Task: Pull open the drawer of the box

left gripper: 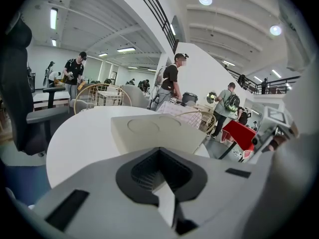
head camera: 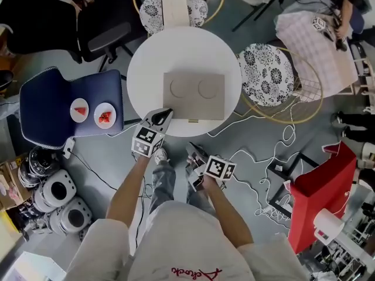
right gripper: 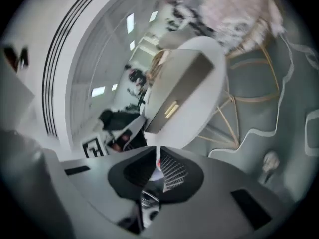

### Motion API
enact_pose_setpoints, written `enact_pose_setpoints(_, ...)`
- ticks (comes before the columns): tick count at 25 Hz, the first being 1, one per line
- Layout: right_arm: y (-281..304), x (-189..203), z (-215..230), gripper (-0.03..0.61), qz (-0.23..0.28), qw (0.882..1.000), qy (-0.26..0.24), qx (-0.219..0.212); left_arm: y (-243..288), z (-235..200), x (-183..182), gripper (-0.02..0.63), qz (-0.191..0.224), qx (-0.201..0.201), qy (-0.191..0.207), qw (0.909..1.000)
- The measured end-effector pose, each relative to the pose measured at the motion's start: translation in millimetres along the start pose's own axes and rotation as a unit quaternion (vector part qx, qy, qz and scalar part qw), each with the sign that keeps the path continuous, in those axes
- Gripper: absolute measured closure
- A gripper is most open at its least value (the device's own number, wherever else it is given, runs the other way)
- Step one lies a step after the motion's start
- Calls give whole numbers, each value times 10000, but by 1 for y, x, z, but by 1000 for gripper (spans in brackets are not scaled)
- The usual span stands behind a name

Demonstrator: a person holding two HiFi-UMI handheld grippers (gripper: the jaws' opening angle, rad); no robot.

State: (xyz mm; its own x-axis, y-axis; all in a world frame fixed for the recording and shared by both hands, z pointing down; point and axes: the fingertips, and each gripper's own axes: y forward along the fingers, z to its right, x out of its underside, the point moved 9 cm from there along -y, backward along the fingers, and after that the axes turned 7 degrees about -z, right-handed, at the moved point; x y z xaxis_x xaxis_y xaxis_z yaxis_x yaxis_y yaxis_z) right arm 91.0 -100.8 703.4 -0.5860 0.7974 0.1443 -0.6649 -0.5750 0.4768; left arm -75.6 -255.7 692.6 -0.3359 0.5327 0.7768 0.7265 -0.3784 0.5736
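Nearest, the shirt [head camera: 193, 239] bears red script, upside down in the head view and not readable. Both grippers carry cubes with black-and-white square markers.

The right gripper [head camera: 193, 151] hangs over the grey floor, short of the table [head camera: 146, 69], its jaws together on nothing. The left gripper [head camera: 164, 115] has its tips at the table's near edge, jaws also together and empty, near the box [head camera: 194, 94] but not touching it.

The box lies on the near half of the round white table, its front close to the near rim. Only the left gripper view shows its top from low down, with two round recesses, and people standing in a hall beyond. Only the right gripper view, rolled sideways, shows the drawer [right gripper: 164, 117] face-on: flush with the box and shut, with a small gold handle [right gripper: 171, 109]. From above, that handle is just a sliver at the front edge.

The floor between person and table is open apart from a white cable [head camera: 281, 151] looping to the right. A blue chair [head camera: 35, 110] with two plates [head camera: 79, 110] stands left of the table, and cushioned wire chairs crowd its far and right sides. A red bin [head camera: 322, 186] stands well apart at right.
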Motion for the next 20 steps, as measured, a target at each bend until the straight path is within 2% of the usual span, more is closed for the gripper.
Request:
enact_pose_setpoints(1,2,-2,8,557,286,9956,817,-370,0,0,0,602,-5,2,6,10000)
enact_pose_setpoints(2,4,-3,15,530,561,9843,1522,-700,1,0,0,603,-13,9,15,10000)
enact_pose_setpoints(3,6,-4,21,492,766,9718,2023,-936,1,-1,0,603,-21,19,21,10000)
enact_pose_setpoints(4,7,-5,26,488,876,9636,2292,-1063,2,-1,0,603,-24,29,23,10000)
enact_pose_setpoints(5,9,-6,29,481,900,9612,2361,-1108,2,-1,0,603,-24,38,23,10000)
enact_pose_setpoints(9,13,-15,28,447,751,9704,1961,-1195,1,-1,-1,603,-17,51,19,10000)
enact_pose_setpoints(11,14,-21,29,432,835,9718,1877,-1157,2,-1,-1,603,-5,46,5,10000)
enact_pose_setpoints(15,17,-33,35,431,1095,9712,1850,-1027,1,0,0,603,-1,34,1,10000)
enact_pose_setpoints(20,25,-49,36,433,1104,9755,1662,-927,1,-1,-1,603,-3,51,46,10000)
